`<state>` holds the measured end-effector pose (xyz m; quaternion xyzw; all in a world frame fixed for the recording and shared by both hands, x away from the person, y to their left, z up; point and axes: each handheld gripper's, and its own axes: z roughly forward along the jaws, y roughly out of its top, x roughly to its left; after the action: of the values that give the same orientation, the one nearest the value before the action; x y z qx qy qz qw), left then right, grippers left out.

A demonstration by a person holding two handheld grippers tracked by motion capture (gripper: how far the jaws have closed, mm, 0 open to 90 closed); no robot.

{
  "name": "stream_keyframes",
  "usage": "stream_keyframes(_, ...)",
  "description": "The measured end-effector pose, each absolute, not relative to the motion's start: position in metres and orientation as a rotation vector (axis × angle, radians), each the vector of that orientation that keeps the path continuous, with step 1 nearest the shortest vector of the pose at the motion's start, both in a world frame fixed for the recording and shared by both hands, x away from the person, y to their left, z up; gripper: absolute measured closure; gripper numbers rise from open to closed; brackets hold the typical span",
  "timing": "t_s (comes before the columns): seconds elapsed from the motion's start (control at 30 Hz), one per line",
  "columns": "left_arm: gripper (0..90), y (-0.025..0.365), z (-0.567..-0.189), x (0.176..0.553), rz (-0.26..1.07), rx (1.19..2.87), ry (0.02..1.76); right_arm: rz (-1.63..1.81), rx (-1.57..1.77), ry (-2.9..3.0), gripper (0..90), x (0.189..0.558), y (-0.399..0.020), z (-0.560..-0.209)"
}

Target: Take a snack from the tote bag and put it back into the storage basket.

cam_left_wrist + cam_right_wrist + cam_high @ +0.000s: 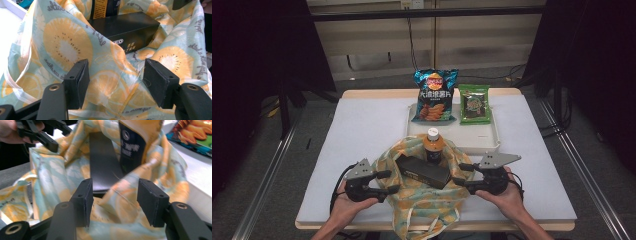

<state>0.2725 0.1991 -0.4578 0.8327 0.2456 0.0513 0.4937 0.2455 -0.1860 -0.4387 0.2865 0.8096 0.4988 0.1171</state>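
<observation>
On my left, the left gripper (388, 181) sits at the left edge of the fruit-print bag (422, 200), its jaws standing apart; in the left gripper view (113, 82) the cloth bulges up between the pads without either pad pressing it. The bag lies open at the near middle of the white table (362, 130). Inside it a black box (422, 170) lies flat, and an orange-capped bottle (433, 145) stands just behind the box. On the right, the right gripper (462, 175) points at the bag's right rim with its jaws parted. In the right gripper view (113, 202) the picture is blurred, so I think the fabric lies loose between the pads. Farther back, a white tray (482, 142) carries a blue chip bag (434, 97) and, to its right, a green snack packet (474, 105).
</observation>
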Motion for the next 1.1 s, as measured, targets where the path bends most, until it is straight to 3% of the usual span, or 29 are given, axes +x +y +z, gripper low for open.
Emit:
stream_keyframes(0.23,37.6,0.199,-0.457,0.272,0.131,2.022,0.594,1.510,0.799,2.352,53.0,0.245,-0.177,-0.427)
stream_keyframes(0.5,38.4,0.198,-0.457,0.271,0.125,2.017,0.587,1.512,0.729,2.431,53.1,0.256,-0.149,-0.425)
stream_keyframes(1.1,38.4,0.197,-0.457,0.271,0.120,2.018,0.581,1.416,0.753,2.451,38.8,0.275,-0.125,-0.451)
